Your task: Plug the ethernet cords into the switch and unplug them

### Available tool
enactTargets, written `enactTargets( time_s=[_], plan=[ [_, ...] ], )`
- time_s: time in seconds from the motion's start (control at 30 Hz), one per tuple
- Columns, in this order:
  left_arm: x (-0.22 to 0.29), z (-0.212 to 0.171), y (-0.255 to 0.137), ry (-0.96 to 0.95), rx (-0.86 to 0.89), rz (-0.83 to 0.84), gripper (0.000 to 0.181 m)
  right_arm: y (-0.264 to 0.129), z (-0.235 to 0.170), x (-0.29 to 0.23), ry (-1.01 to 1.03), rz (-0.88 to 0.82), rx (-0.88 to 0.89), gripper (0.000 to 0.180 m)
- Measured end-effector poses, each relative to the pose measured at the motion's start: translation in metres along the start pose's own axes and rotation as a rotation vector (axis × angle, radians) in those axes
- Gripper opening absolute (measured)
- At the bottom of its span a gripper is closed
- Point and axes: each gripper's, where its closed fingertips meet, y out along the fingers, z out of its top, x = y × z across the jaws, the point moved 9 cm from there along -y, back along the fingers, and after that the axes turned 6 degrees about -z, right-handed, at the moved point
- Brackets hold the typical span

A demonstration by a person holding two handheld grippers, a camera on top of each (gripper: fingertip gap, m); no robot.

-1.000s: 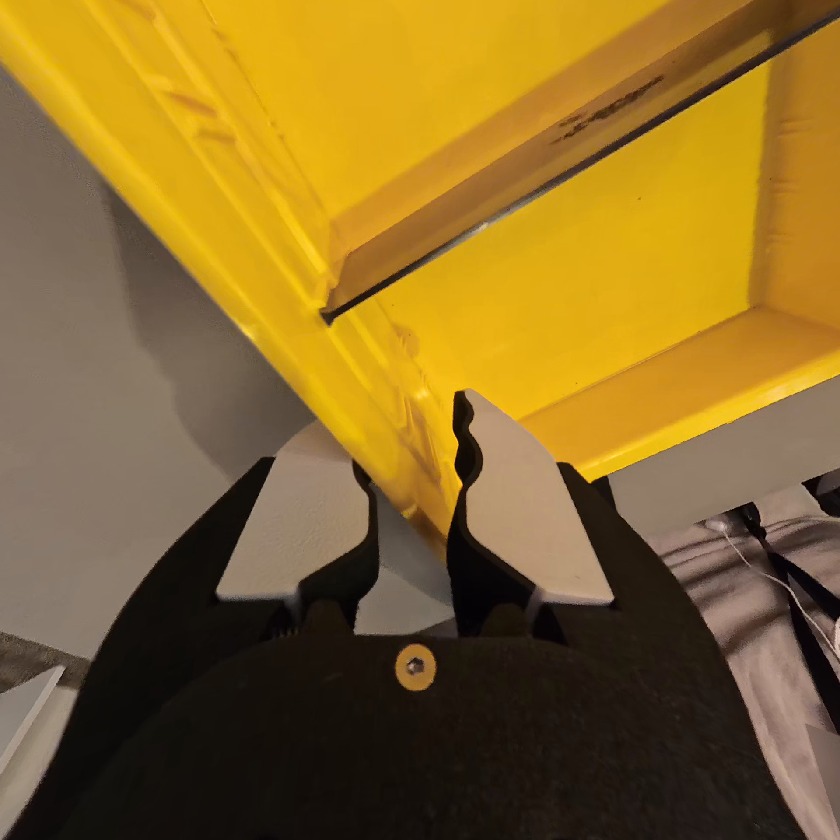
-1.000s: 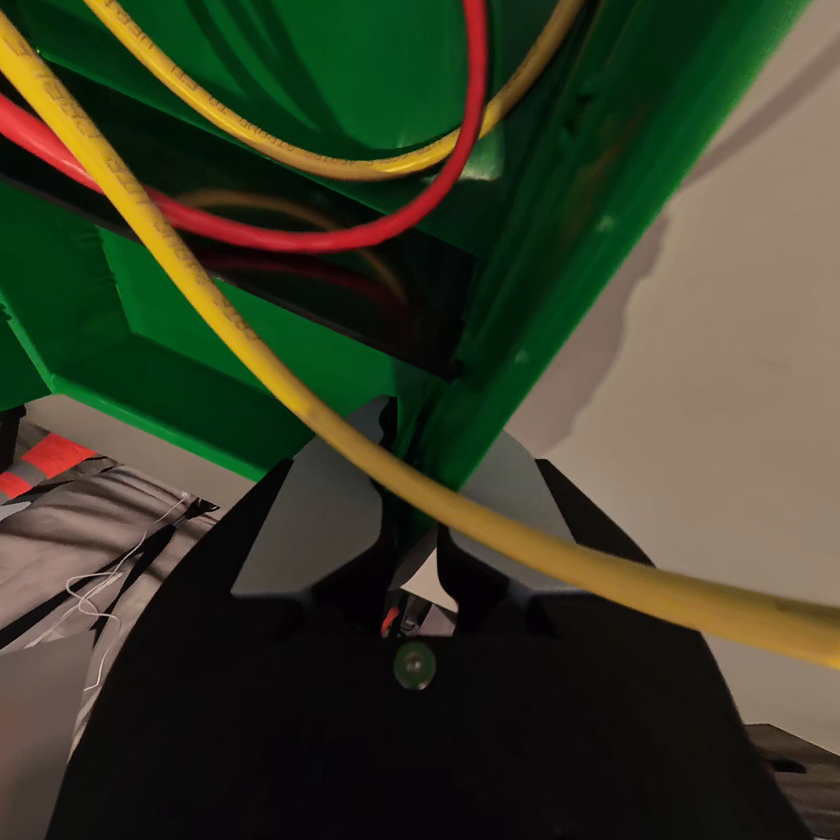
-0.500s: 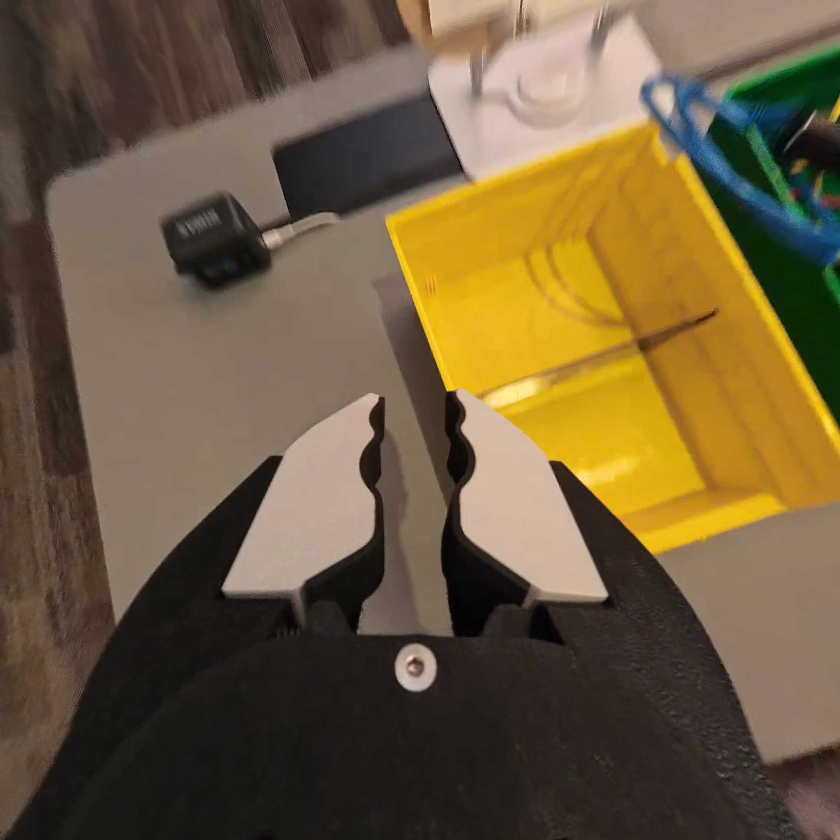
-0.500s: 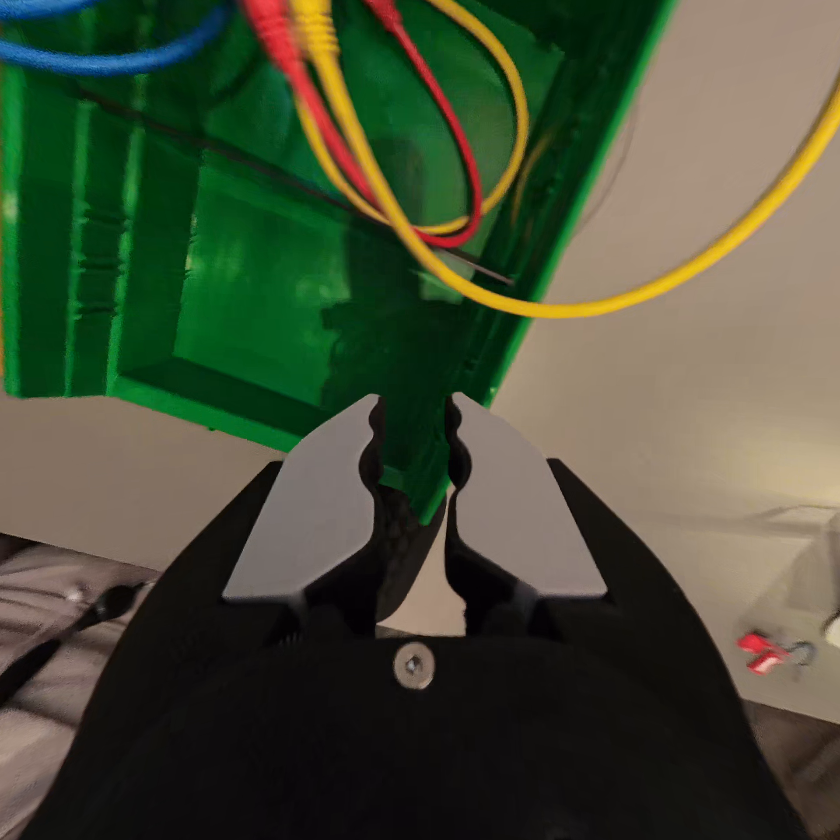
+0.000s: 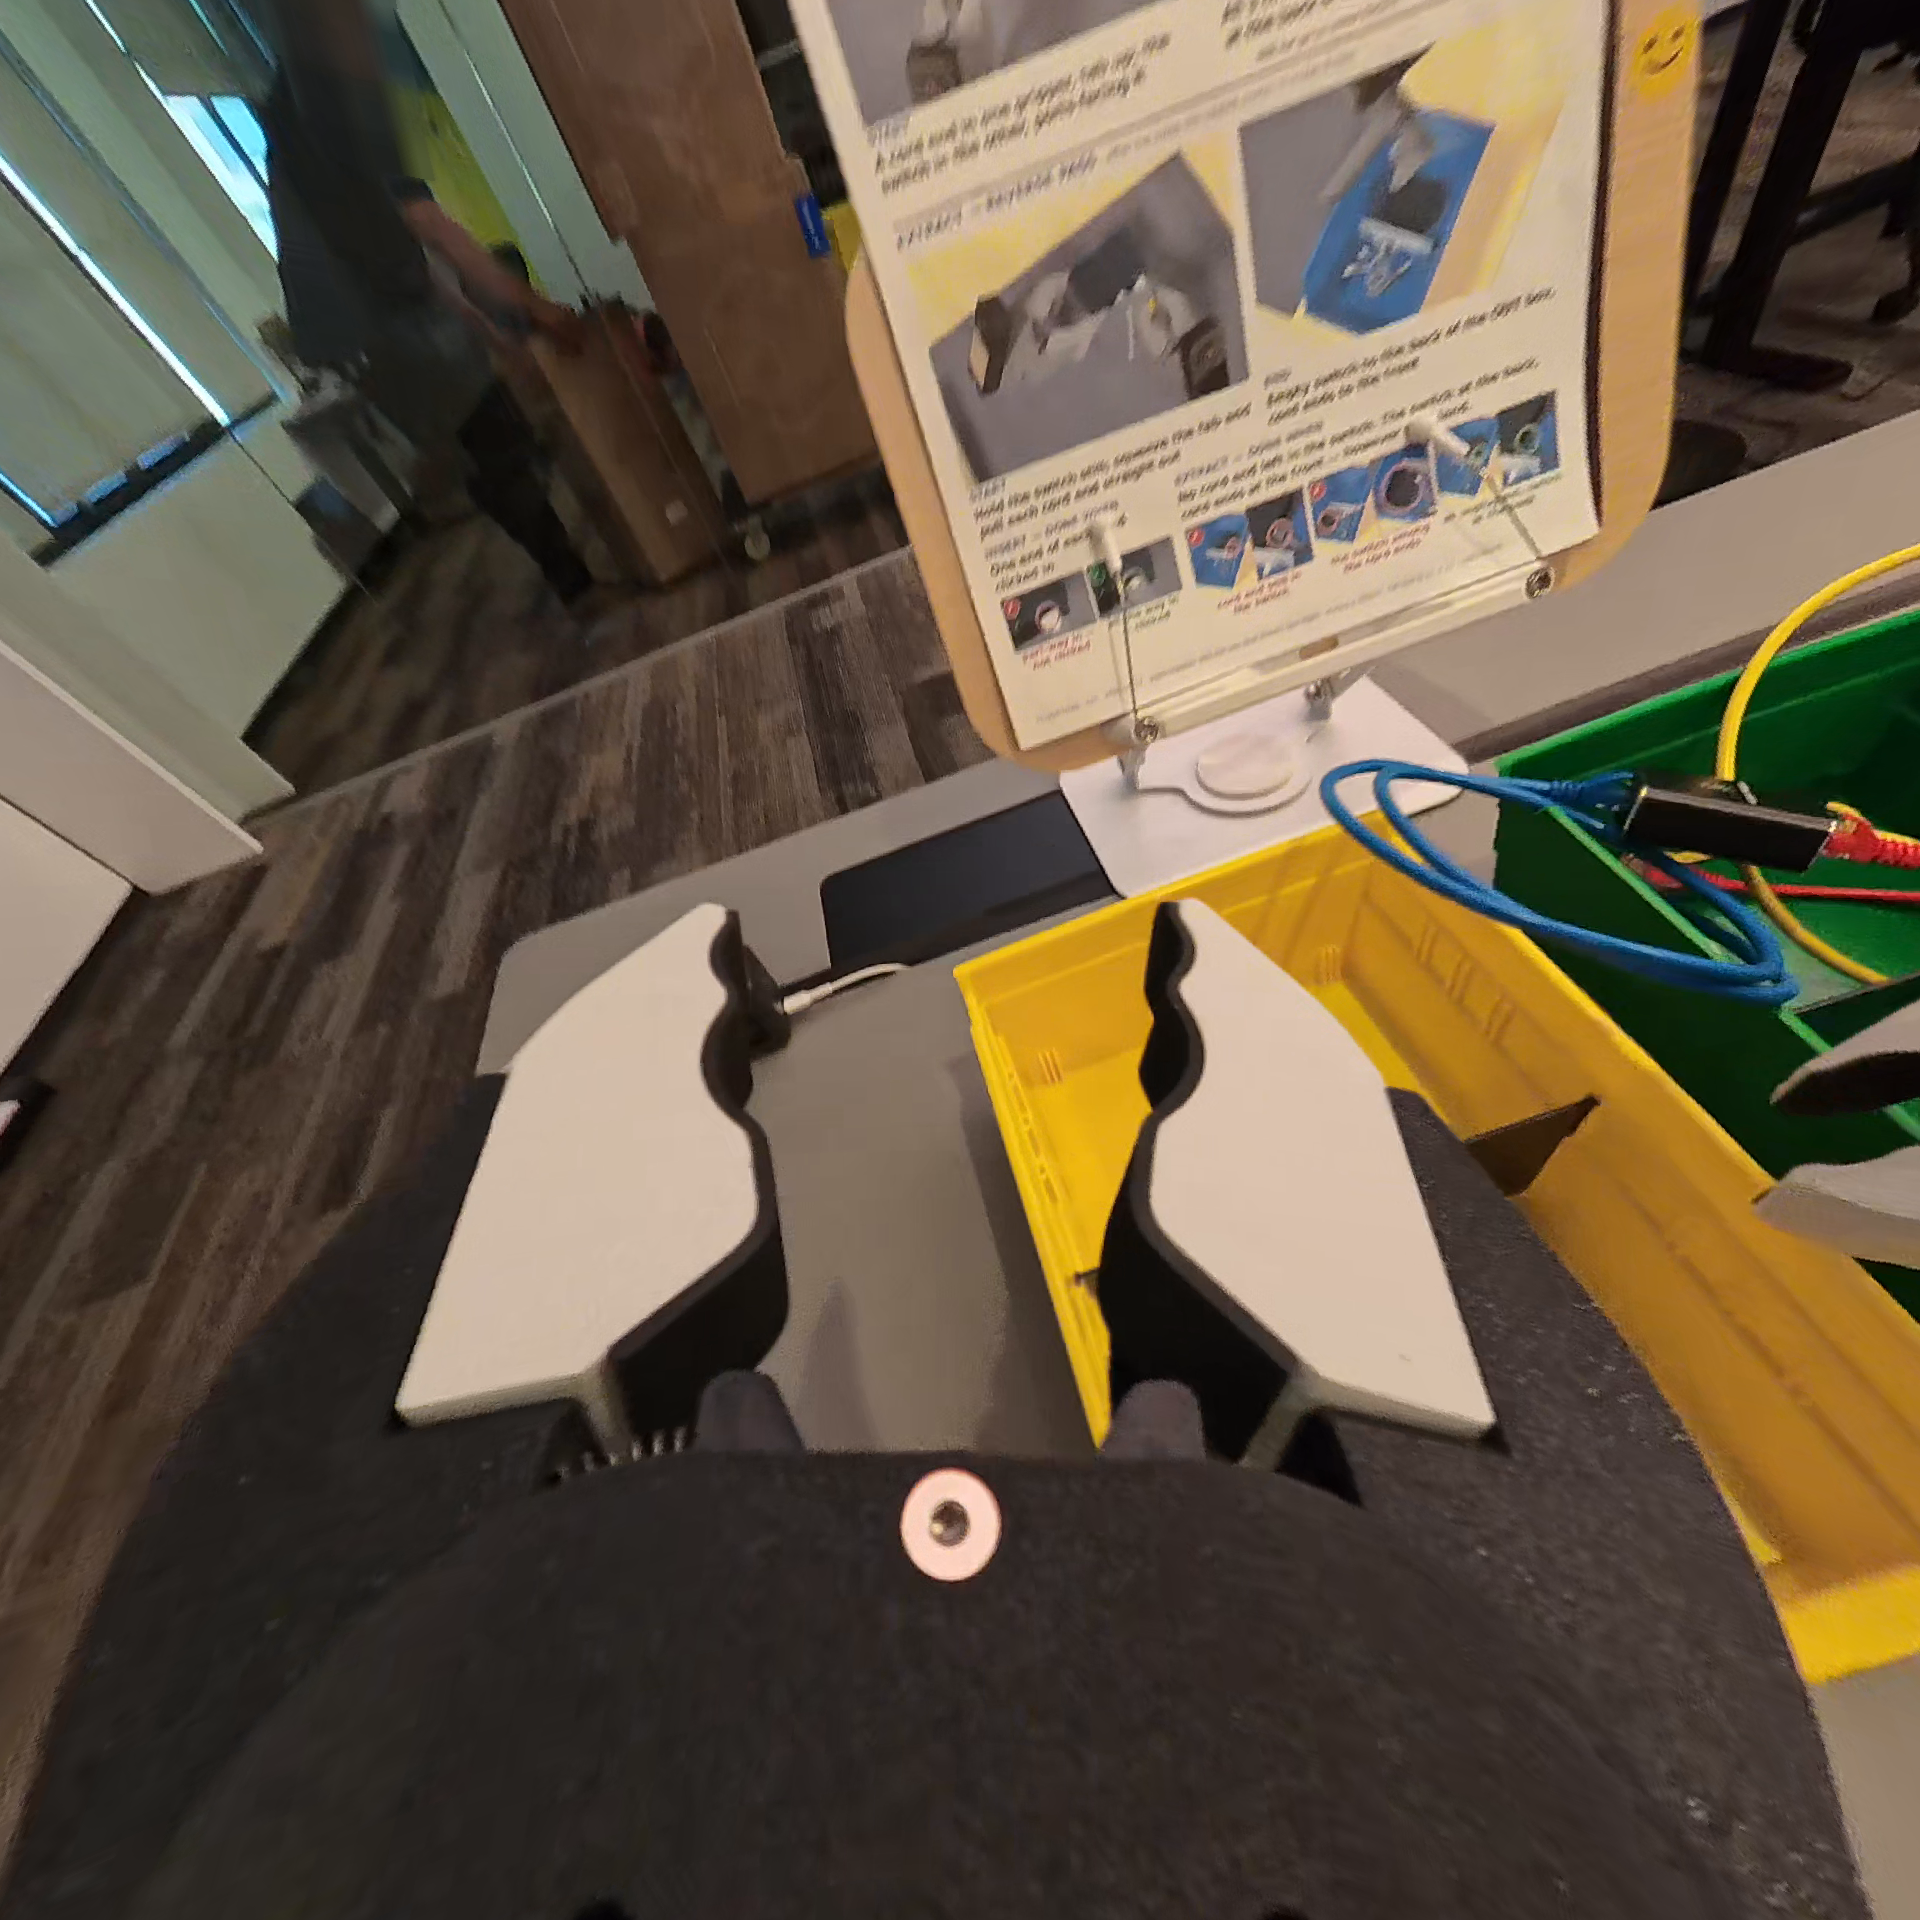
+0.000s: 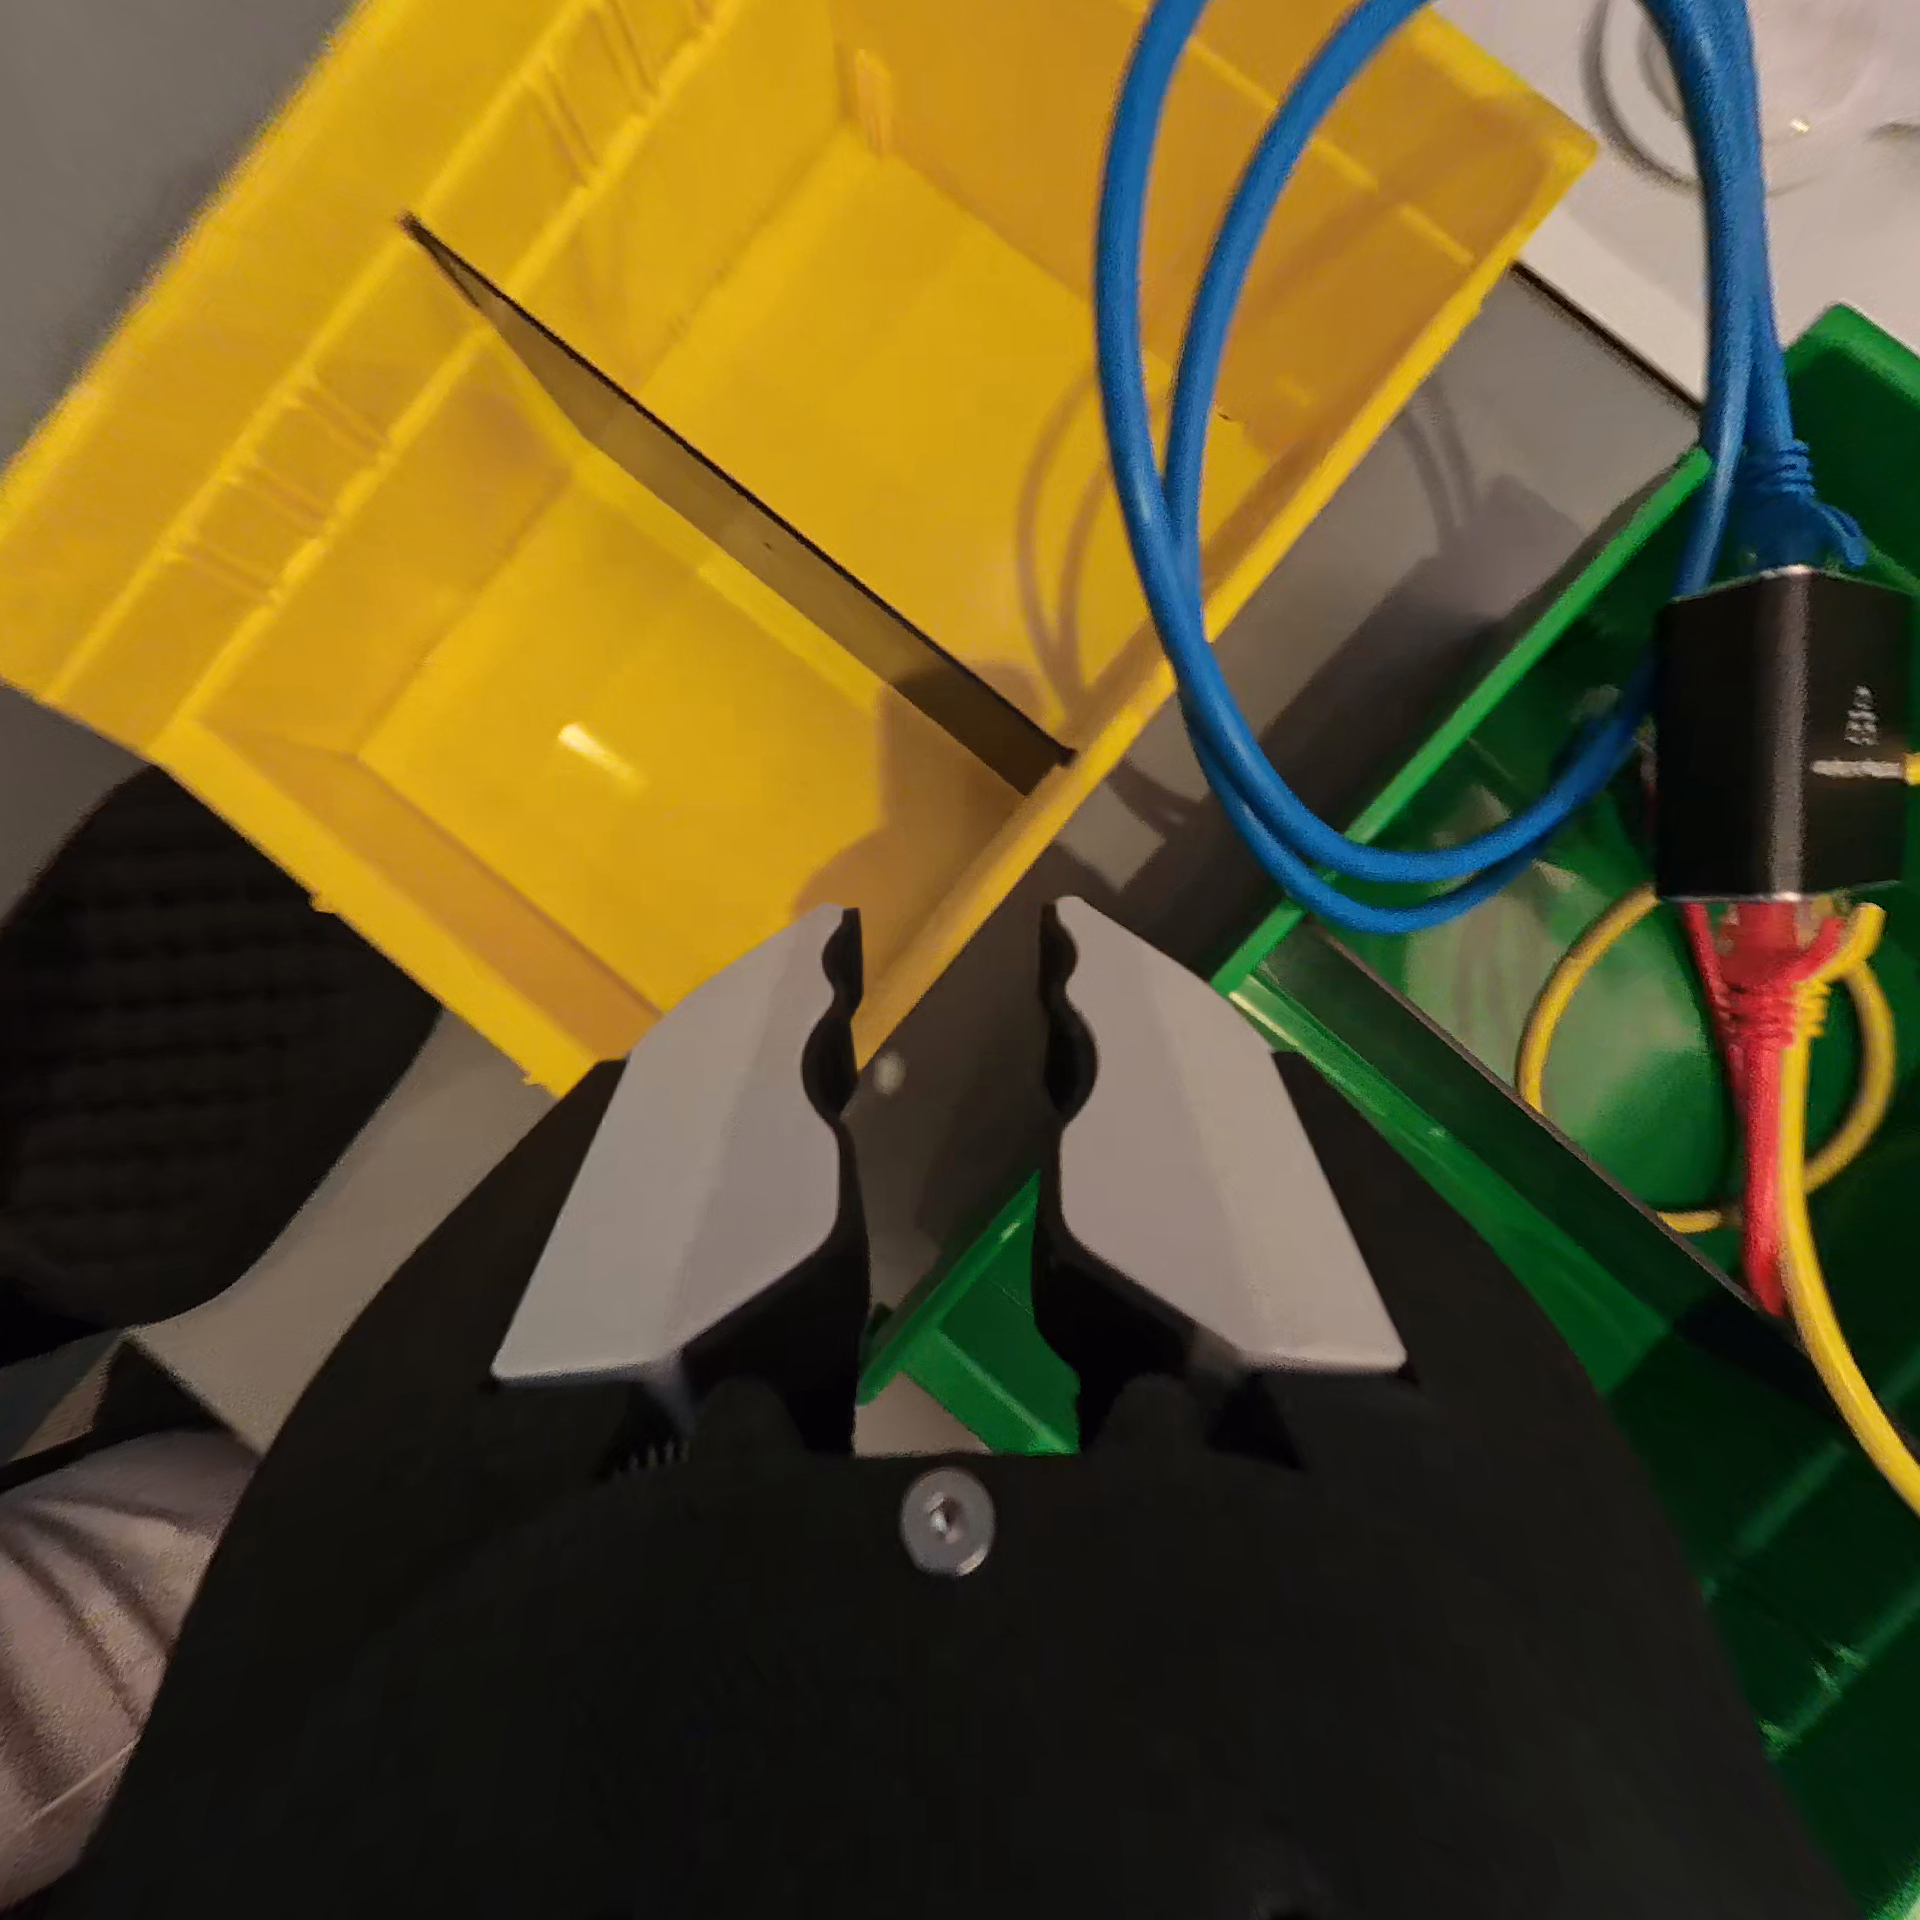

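The black switch [image 6: 1787,738] hangs over the green bin [image 6: 1455,1101], with a blue cord [image 6: 1164,520] looped out of its far end and a red cord [image 6: 1756,1039] and a yellow cord [image 6: 1829,1299] at its near end. My right gripper [image 6: 948,925] is open with a narrow gap and holds nothing, above the gap between the green bin and the yellow bin [image 6: 727,582]. My left gripper [image 5: 945,935] is wide open and empty over the yellow bin's [image 5: 1507,1122] left wall. The switch [image 5: 1714,826] and blue cord [image 5: 1538,914] lie to its right.
The yellow bin is empty apart from a black divider [image 6: 727,499]. An instruction board on a white stand [image 5: 1236,343] rises behind the bins. A small black device with a white cable [image 5: 769,997] and a dark pad [image 5: 956,894] lie on the grey table [image 5: 883,1143]. The black switch [image 6: 1787,738] is about 12 cm from my right fingertips and 30 cm from my left. It turns up in the left wrist view [image 5: 1738,808] as well.
Both grippers have let go of the bin walls and drawn back and up. The left view swung up toward the room and its jaws opened wider. The right view now looks down on both bins.
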Motion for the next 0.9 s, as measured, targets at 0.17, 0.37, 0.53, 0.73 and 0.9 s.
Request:
enactTargets(
  time_s=[0.17,0.37,0.53,0.73,0.9],
  plan=[
    [0.018,0.008,-0.003,0.055,0.053,-0.023,0.074,0.012,-0.002,0.007,0.080,-0.064,-0.111,0.033],
    [0.028,0.008,-0.002,0.074,0.033,-0.085,0.074,0.024,0.008,-0.002,0.202,0.025,-0.204,0.029],
    [0.027,0.006,-0.002,0.073,0.018,-0.120,0.072,0.034,0.020,-0.008,0.185,-0.065,-0.226,0.022],
    [0.024,0.004,-0.003,0.066,0.003,-0.136,0.072,0.054,0.023,-0.009,0.258,-0.098,-0.277,0.019],
    [0.022,0.003,-0.004,0.056,0.011,-0.148,0.070,0.064,0.019,-0.011,0.280,-0.177,-0.223,0.016]
  ],
)
